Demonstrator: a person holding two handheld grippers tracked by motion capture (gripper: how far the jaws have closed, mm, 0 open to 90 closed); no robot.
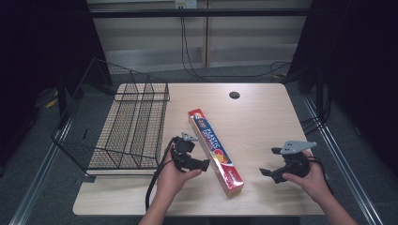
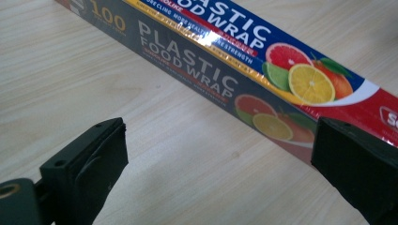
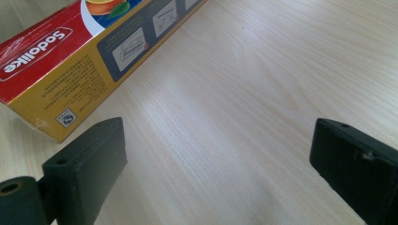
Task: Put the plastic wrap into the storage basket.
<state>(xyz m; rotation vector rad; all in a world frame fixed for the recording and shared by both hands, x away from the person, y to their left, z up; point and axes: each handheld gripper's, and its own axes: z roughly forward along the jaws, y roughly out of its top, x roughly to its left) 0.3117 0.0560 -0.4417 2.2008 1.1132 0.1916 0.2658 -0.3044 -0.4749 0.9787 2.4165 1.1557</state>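
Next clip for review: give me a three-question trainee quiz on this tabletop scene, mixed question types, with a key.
1. True or false: the plastic wrap box lies inside the wire basket.
2. Multiple choice: the left gripper is A) shut on the box, B) open beside the box, C) resting in the basket.
3. Short answer: which gripper is nearer the box's red end in the high view?

Key
1. False; it lies flat on the table, right of the basket.
2. B; both jaws stand apart, nothing clamped.
3. The right gripper, also open; its own view shows that red end close by.
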